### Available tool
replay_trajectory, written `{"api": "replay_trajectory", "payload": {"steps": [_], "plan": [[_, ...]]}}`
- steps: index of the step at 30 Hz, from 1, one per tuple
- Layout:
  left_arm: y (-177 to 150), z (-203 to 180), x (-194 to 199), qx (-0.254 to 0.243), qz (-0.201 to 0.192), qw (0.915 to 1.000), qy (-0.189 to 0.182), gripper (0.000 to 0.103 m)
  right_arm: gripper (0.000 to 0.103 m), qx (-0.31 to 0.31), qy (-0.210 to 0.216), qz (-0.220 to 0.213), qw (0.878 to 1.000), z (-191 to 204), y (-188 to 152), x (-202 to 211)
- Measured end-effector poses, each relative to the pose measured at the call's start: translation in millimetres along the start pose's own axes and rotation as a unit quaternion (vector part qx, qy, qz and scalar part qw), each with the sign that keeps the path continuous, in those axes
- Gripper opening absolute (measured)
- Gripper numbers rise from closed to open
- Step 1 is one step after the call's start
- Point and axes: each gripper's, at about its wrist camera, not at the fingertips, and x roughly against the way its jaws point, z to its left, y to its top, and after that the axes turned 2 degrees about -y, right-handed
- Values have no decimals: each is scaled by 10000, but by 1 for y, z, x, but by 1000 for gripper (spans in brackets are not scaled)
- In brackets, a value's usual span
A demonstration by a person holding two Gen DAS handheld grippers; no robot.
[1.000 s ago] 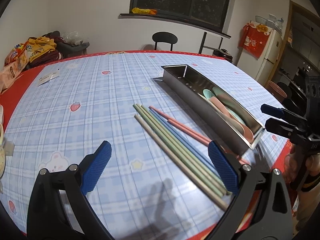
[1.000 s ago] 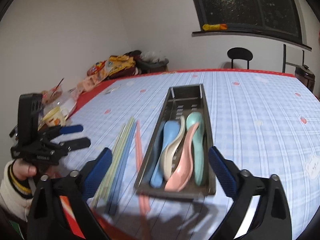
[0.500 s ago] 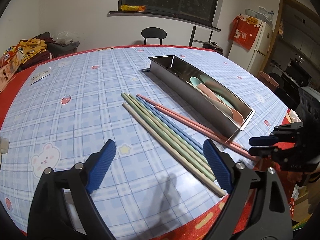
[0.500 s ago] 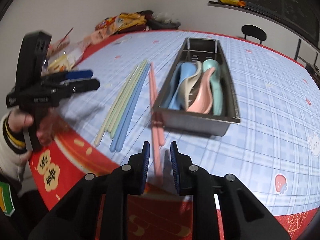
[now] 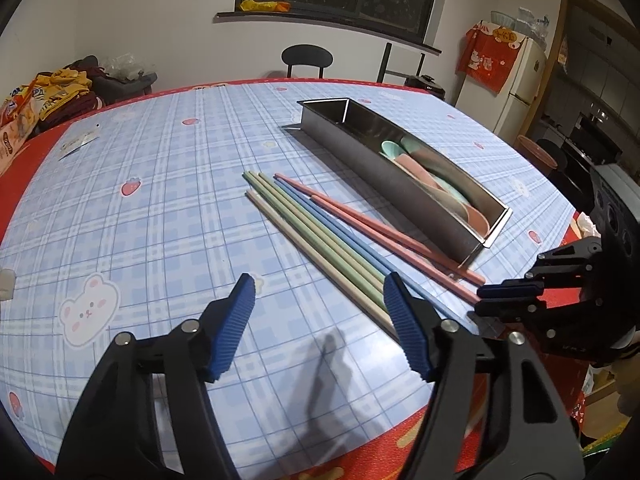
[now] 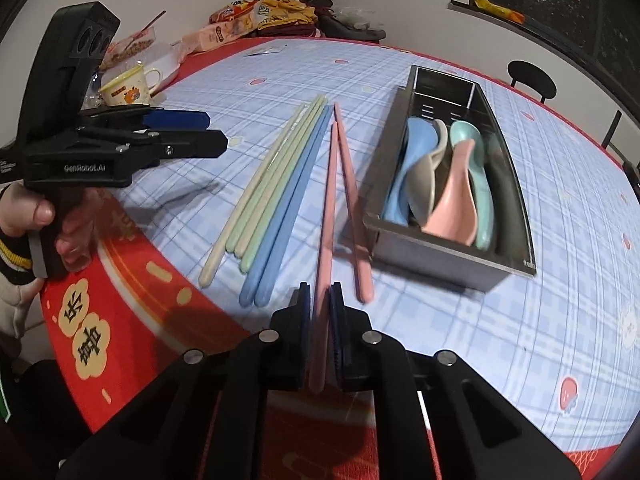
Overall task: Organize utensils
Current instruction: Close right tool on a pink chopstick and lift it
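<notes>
The long tray (image 6: 440, 250) is shiny grey metal, and its walls act a bit like a mirror. The spoons (image 6: 456, 200) in it look like smooth plastic in soft pink, blue, green and cream. The chopsticks (image 5: 320, 232) look like the same smooth, dull plastic. The tablecloth (image 5: 160, 208) is smooth and a little shiny, with a red edge. The right gripper (image 6: 321, 308) and the left gripper (image 5: 320, 328) are dull black plastic, with bumpy blue pads (image 5: 236, 324).
</notes>
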Motion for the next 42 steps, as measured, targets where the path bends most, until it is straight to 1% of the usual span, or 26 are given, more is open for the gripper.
{"api": "replay_trajectory", "payload": {"steps": [2,7,12,19,24,30,32,35,40,42], "plan": [[1,2,-2,8,65,10000,1,58,10,35,-23,7,10000,2,4,-4],[8,4,-12,26,253,9996,103,52,11,24,18,-33,10000,-1,13,-11],[15,2,-26,-13,409,9987,302,52,11,35,13,-211,9998,0,13,-13],[24,2,-51,-48,709,9955,623,53,11,71,62,-267,9996,1,12,-12],[29,-7,-58,-225,773,9938,770,55,11,86,128,-284,9995,2,10,-10],[29,-10,-58,-415,828,9915,917,56,11,60,155,-288,9994,2,10,-10],[25,-12,-60,-528,950,9892,987,58,11,56,159,-288,9994,2,10,-10],[20,-10,-57,-709,940,9876,1039,61,11,57,157,-288,9994,2,10,-10],[12,-3,-47,-784,995,9860,1083,60,11,62,137,-283,9995,2,10,-10],[7,0,-41,-827,1006,9864,1006,55,11,80,102,-282,9995,4,10,-10]]}}
